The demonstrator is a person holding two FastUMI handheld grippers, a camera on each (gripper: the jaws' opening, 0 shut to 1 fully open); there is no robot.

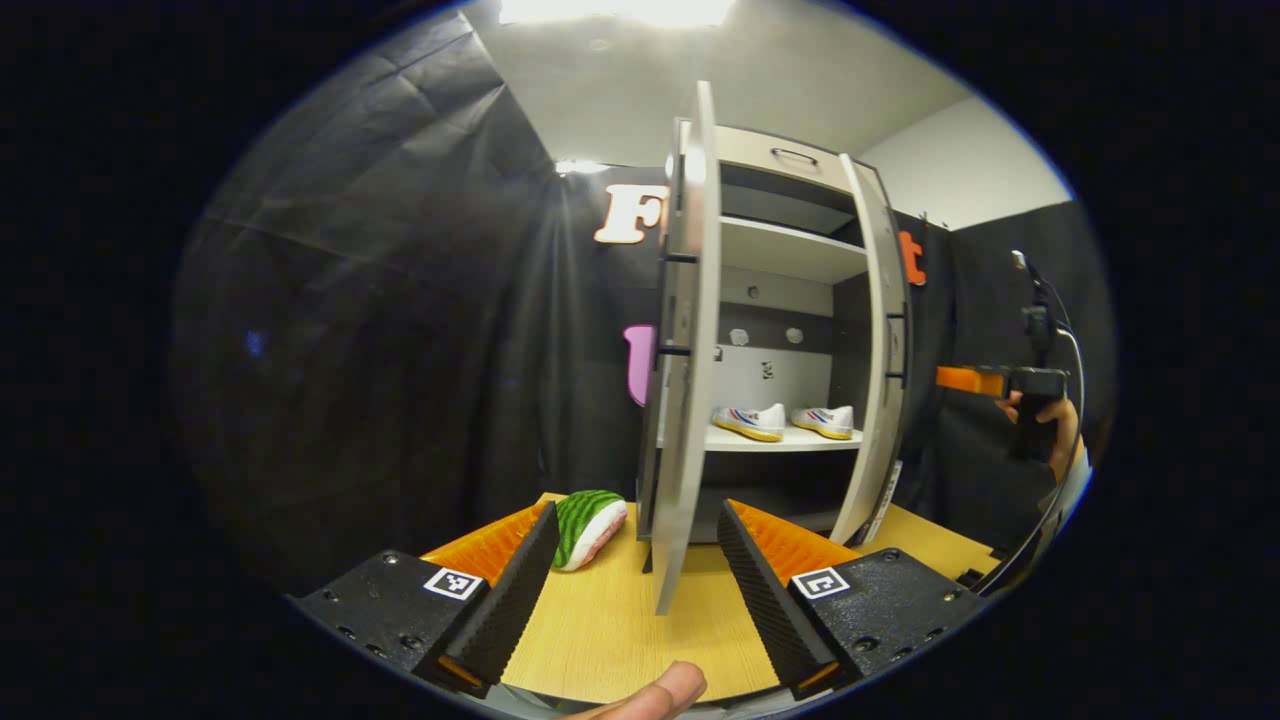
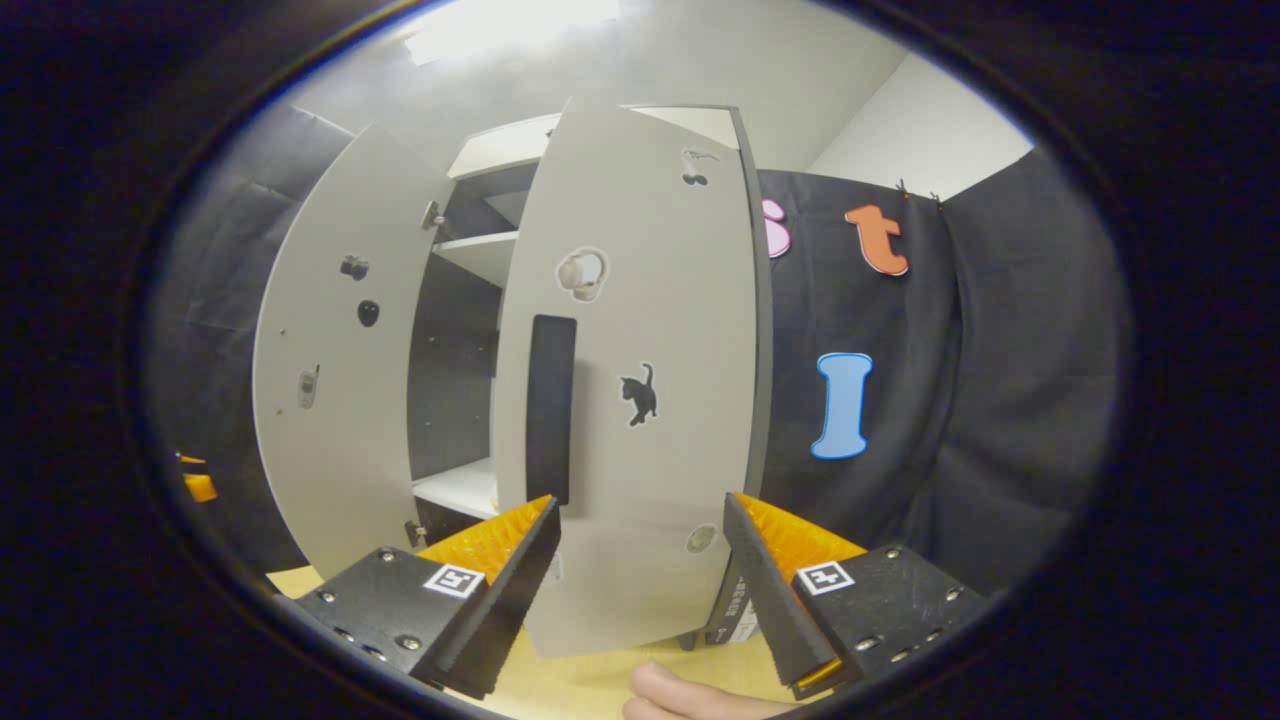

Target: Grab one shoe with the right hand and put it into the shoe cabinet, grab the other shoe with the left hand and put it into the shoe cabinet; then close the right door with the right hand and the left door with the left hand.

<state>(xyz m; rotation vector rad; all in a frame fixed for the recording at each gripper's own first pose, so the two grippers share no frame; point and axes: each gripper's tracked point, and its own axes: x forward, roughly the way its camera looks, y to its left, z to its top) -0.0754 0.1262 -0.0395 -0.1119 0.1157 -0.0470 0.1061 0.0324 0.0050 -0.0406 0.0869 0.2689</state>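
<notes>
Both shoes (image 1: pixel 749 421) (image 1: pixel 824 421) are sitting side by side on the middle shelf of the shoe cabinet (image 1: pixel 790 260), its doors standing open. The left gripper (image 1: pixel 637 585) is hovering spread and empty before the left door (image 1: pixel 690 400). The right gripper (image 2: pixel 640 580) is holding its fingers apart, empty, facing the right door (image 2: pixel 640 400).

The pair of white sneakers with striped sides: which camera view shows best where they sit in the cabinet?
The left gripper view: through the gap between the open doors, both white sneakers stand side by side on a white cabinet shelf. In the right gripper view the grey right door covers that part of the shelf, hiding the shoes.
</notes>
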